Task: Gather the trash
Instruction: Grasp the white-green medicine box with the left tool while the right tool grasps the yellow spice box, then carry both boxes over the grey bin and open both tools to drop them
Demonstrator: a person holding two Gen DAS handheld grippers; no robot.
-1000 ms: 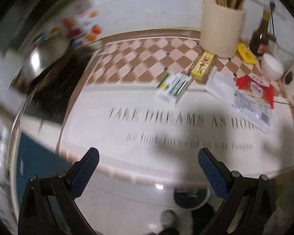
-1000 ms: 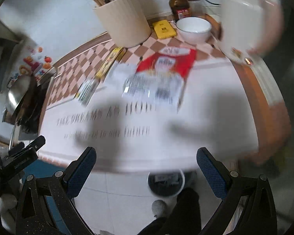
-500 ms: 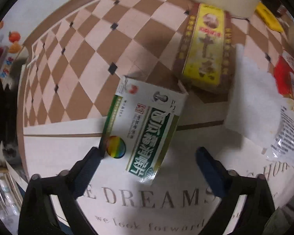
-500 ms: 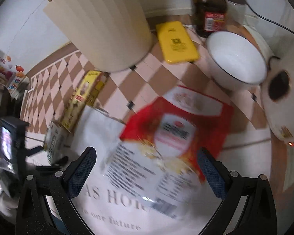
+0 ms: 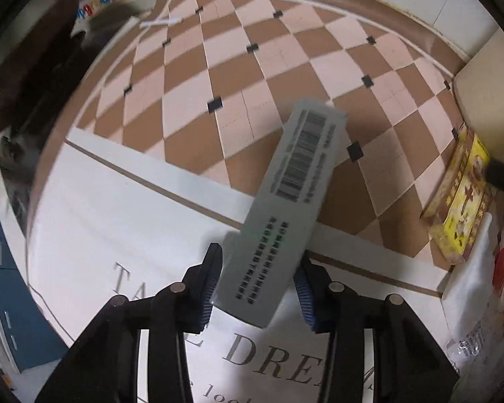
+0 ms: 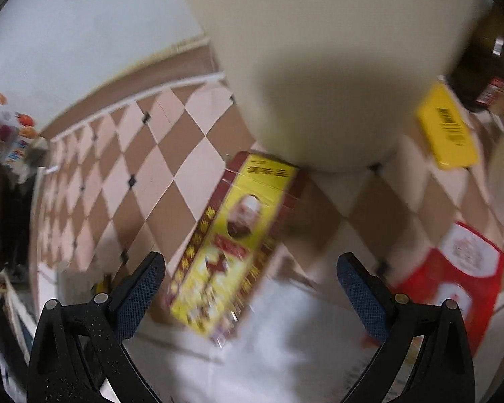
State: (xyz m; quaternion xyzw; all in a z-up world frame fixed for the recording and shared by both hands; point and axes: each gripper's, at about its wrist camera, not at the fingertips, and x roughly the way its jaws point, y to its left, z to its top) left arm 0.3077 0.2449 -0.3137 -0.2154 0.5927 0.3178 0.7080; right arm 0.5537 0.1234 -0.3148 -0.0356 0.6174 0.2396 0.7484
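Note:
A flat grey-white medicine box [image 5: 295,194] with a barcode side facing up stands tilted over the checkered mat [image 5: 191,77]. My left gripper [image 5: 258,278] is closing its jaws on the box's near end, and both blue pads touch its sides. My right gripper [image 6: 252,278] is open, its fingers spread wide just above a long yellow-and-red carton [image 6: 232,235] that lies flat against the cream utensil holder [image 6: 319,67]. The same carton [image 5: 463,201] shows at the right edge of the left wrist view. A white paper [image 6: 285,329] lies under the right gripper, blurred.
A red snack packet [image 6: 453,275] lies right of the carton. Behind it are a small yellow pack [image 6: 447,131] and a dark bottle [image 6: 480,67]. The stove area [image 5: 27,77] borders the mat at the left.
Both grippers came down close to the mat. The left jaws closed from wide open onto the medicine box, which turned barcode side up. The right gripper shifted left from the red packet to the yellow carton.

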